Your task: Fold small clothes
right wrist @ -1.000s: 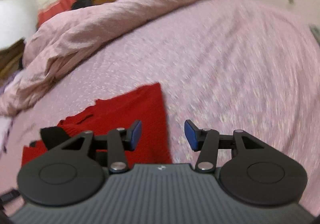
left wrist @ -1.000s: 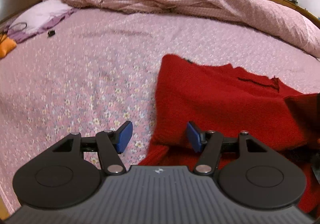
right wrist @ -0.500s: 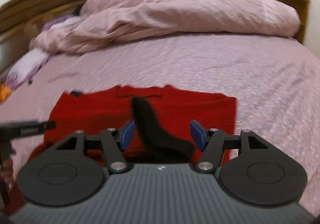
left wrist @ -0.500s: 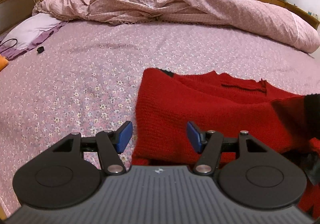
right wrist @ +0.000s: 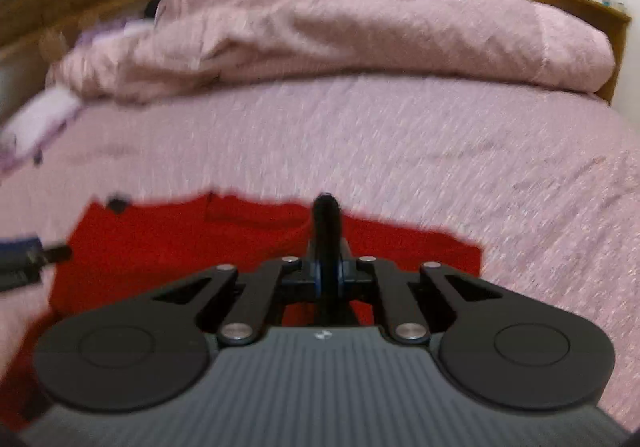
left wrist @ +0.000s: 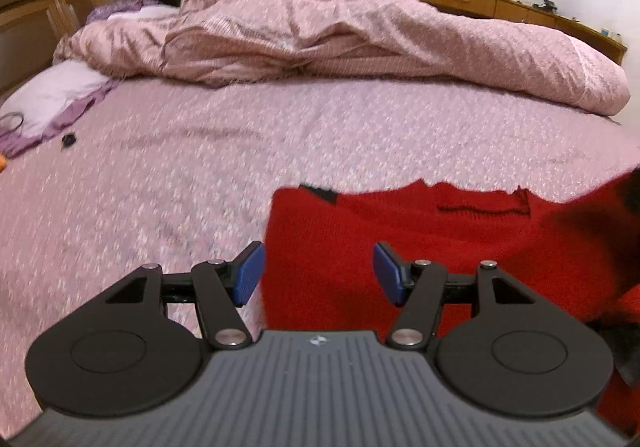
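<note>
A red knitted garment (left wrist: 420, 239) is spread flat at the near edge of a pink floral bedsheet (left wrist: 200, 167), with a rumpled pink quilt (left wrist: 360, 35) heaped at the far side. The left gripper (left wrist: 318, 273) is held wide over the garment's left edge, nothing being pressed between its blue pads (left wrist: 248, 273). The right gripper (right wrist: 327, 271) is clamped tight on a black trimmed part of the garment (right wrist: 326, 215), which is stood up between its jaws.

No readable text, label or number shows anywhere.
</note>
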